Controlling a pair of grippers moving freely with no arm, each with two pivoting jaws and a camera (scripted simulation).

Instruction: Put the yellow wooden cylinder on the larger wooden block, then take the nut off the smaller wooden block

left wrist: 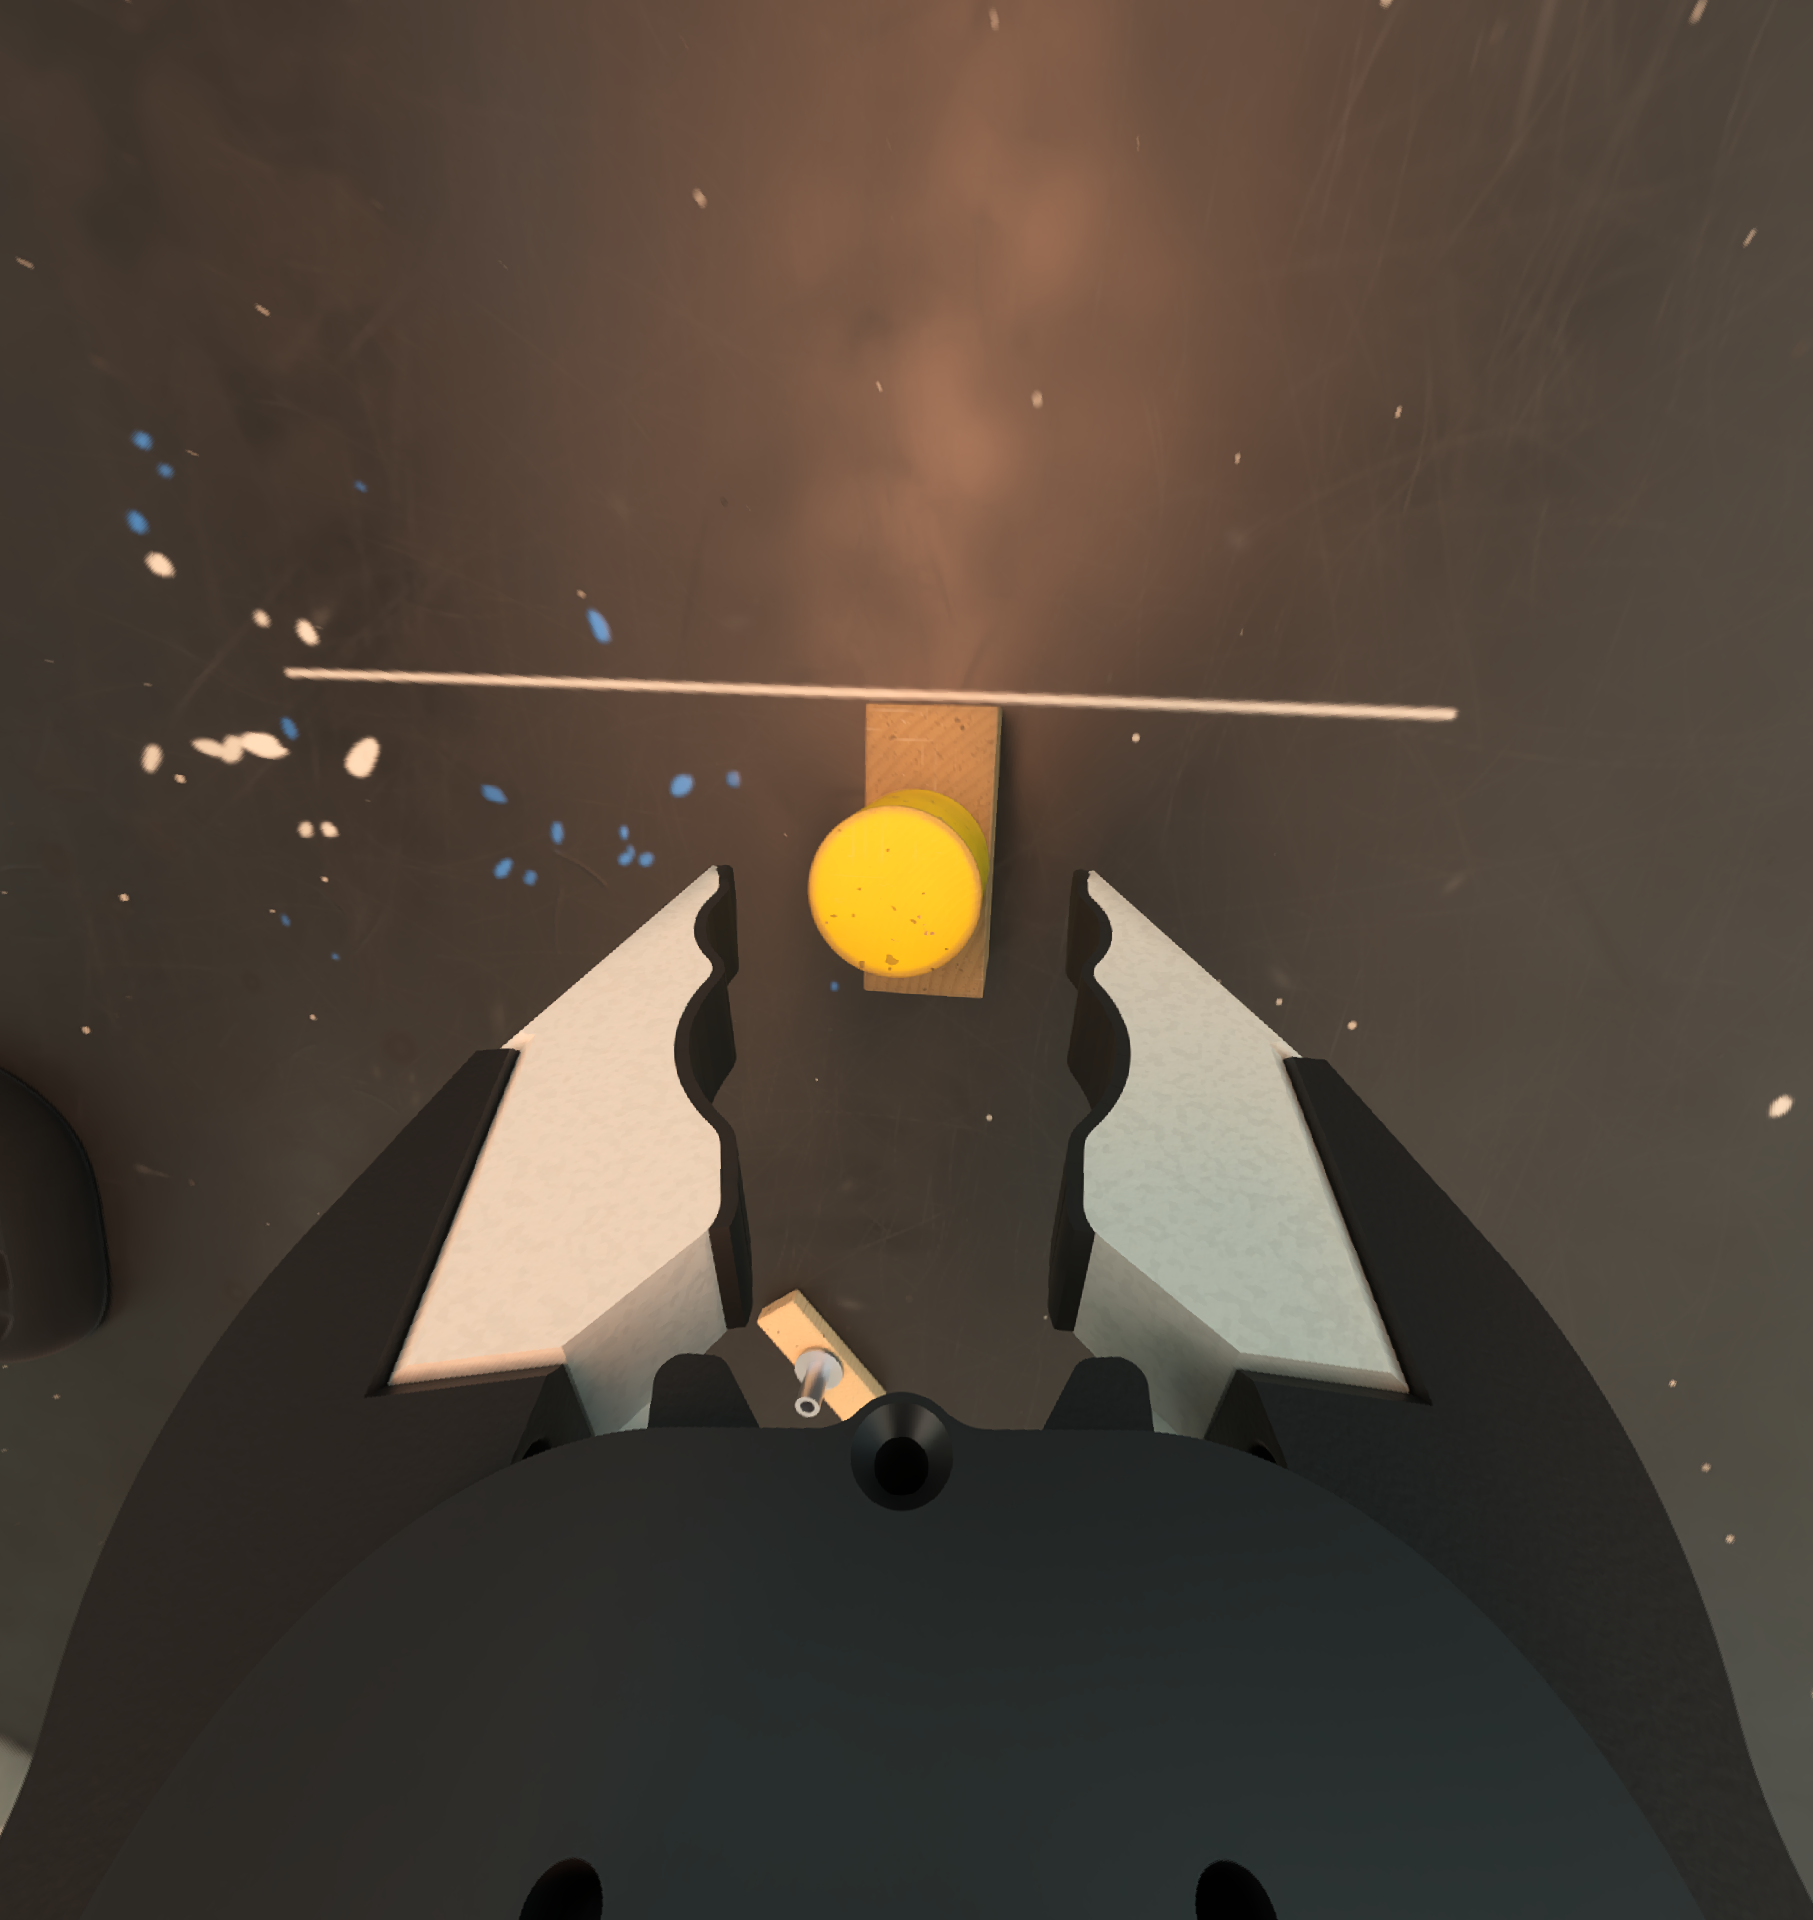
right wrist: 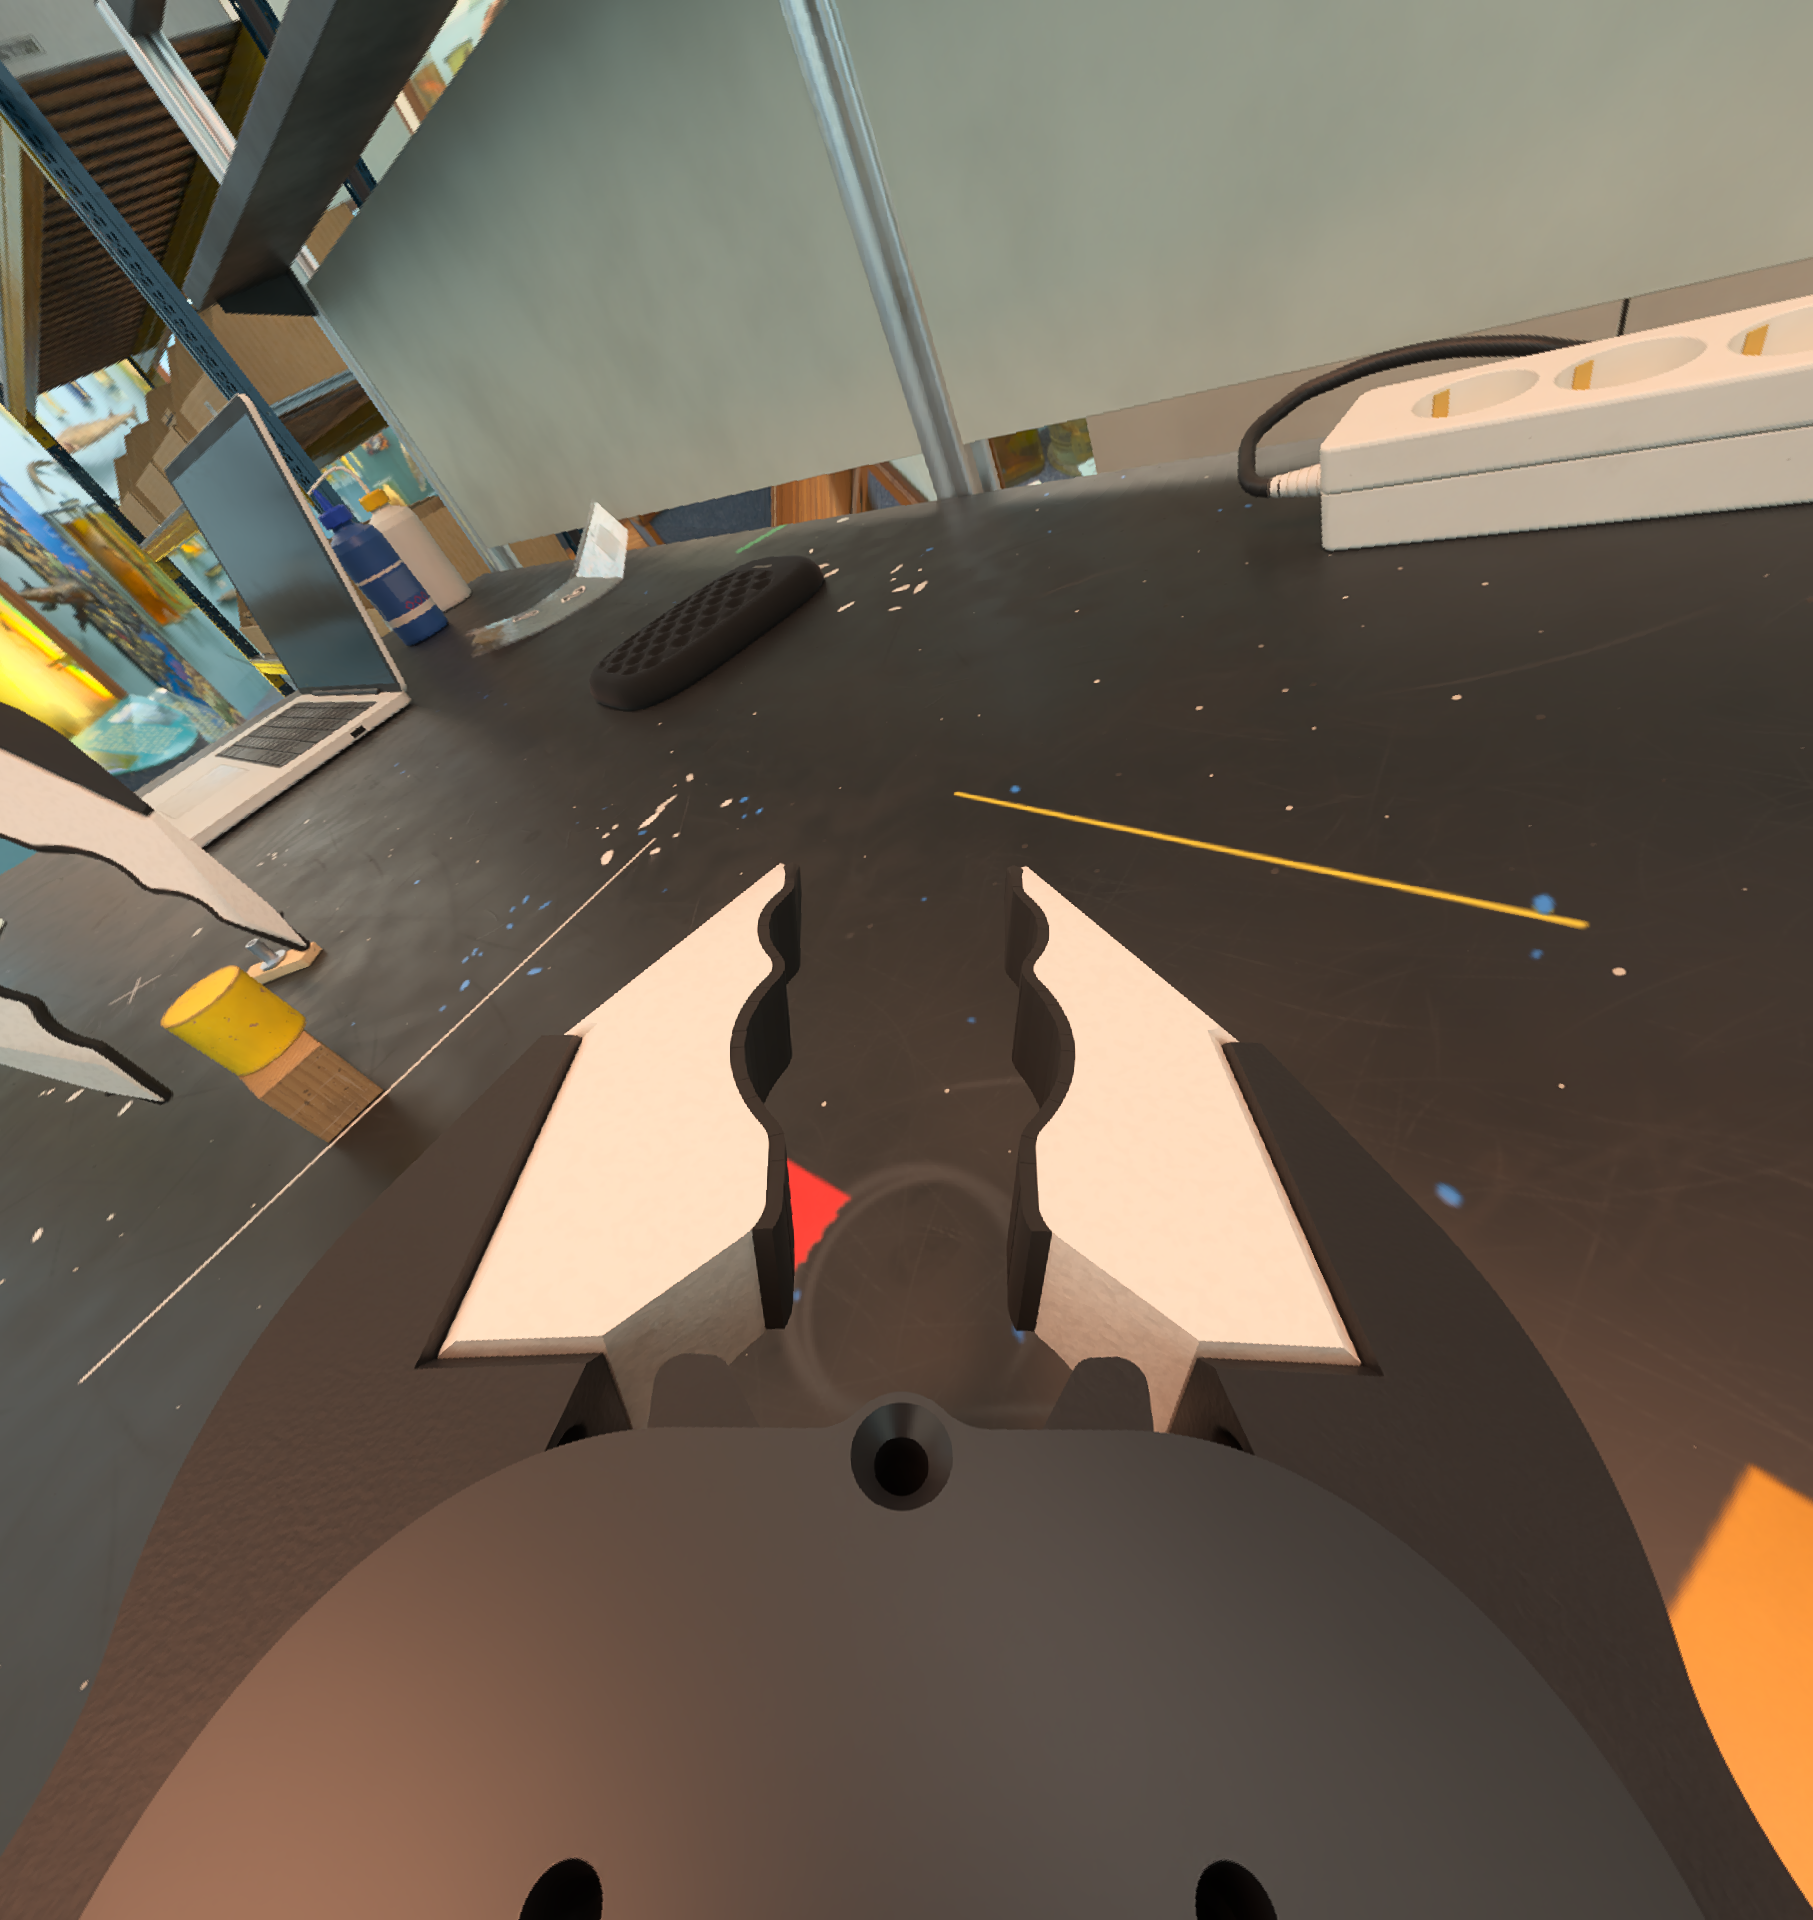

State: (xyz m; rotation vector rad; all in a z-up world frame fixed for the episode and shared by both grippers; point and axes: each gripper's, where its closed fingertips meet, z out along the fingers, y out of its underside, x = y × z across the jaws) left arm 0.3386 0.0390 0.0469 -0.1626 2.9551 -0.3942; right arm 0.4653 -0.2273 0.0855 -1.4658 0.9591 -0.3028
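Observation:
The yellow wooden cylinder (left wrist: 897, 894) stands upright on the larger wooden block (left wrist: 933, 753), near its close end. My left gripper (left wrist: 902, 878) is open and empty, looking down with its fingers spread on either side of the cylinder, not touching it. The smaller wooden block (left wrist: 819, 1356) with a metal bolt and nut (left wrist: 811, 1377) lies below the finger bases. In the right wrist view the cylinder (right wrist: 232, 1013), the larger block (right wrist: 320, 1091) and the smaller block (right wrist: 284, 961) sit at the far left under the left gripper (right wrist: 232, 1016). My right gripper (right wrist: 904, 873) is open and empty above the dark table.
A black perforated oval pad (right wrist: 710, 629) lies farther back; it also shows in the left wrist view (left wrist: 8, 1205). A white power strip (right wrist: 1608, 416) is at the back right. A laptop (right wrist: 278, 644), bottles (right wrist: 393, 571) and a metal bracket (right wrist: 569, 592) stand at the back left.

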